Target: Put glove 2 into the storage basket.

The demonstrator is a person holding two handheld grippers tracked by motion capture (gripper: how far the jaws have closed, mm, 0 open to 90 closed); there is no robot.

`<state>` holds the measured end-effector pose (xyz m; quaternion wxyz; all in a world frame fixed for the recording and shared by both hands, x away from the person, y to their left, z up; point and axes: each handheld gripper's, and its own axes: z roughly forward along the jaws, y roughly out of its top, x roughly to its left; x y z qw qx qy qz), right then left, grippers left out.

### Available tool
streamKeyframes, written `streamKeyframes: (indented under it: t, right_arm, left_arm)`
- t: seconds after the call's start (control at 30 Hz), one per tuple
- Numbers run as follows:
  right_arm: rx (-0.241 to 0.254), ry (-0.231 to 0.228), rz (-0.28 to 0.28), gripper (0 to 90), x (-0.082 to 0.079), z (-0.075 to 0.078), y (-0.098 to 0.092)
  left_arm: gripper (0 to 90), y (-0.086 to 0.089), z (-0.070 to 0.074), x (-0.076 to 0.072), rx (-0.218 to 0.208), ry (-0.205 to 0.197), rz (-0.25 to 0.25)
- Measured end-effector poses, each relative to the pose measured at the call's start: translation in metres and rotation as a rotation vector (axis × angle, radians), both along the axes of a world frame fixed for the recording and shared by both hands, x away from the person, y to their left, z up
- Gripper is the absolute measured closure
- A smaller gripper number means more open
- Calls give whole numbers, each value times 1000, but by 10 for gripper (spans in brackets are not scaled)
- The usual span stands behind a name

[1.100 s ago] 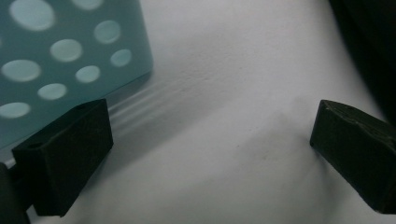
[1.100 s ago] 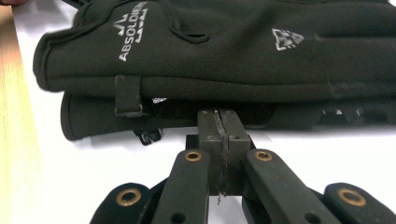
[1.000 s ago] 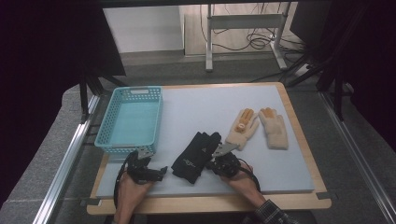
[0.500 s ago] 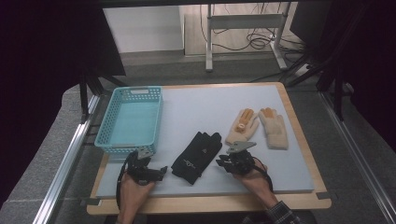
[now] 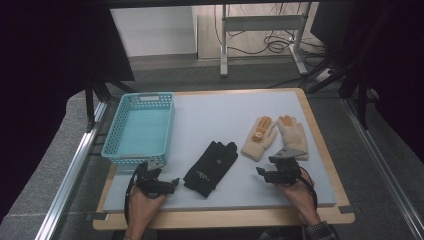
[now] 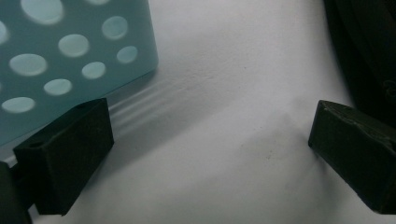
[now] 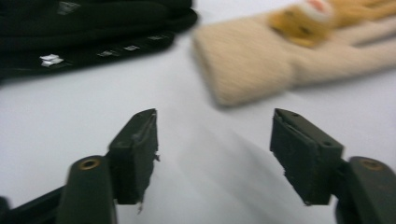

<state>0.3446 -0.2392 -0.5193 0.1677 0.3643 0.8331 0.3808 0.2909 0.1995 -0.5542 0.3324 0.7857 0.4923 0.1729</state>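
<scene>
**Gloves on bench, both tools empty**

Black gloves [image 5: 211,168]: flat at bench [image 5: 210,112] centre front, unheld. Beige gloves [image 5: 276,137]: right of them. Right hand-held gripper [image 5: 261,172]: jaws just opening, nothing between, near beige cuff. Left hand-held gripper [image 5: 172,182]: jaws apart, empty, between teal basket [image 5: 140,129] and black gloves.

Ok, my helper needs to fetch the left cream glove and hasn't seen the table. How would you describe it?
Start at the grey mat on the table and go to its right side, where two cream gloves lie side by side beyond the right gripper. Take the left cream glove, nearer the black glove: it alone bears a small orange figure with a white patch.
</scene>
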Motion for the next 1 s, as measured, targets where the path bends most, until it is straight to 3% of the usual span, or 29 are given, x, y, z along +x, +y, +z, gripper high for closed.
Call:
streamKeyframes:
  t: [0.2,0.33,0.63,0.87,1.0]
  right_arm:
    - [-28,8,-46,226,3,-7,-20]
    - [-59,0,-43,210,3,-11,-20]
    - [-58,1,-52,191,3,-12,-20]
    - [-58,-1,-53,191,3,-12,-20]
    - [-58,-1,-53,191,3,-12,-20]
  left_arm:
    - [1,0,0,0,-5,6,-1]
    - [0,1,0,0,-6,7,-2]
    - [15,3,2,1,2,8,-22]
    - [32,-3,13,-1,9,16,-65]
    - [29,-6,24,-3,-32,23,-96]
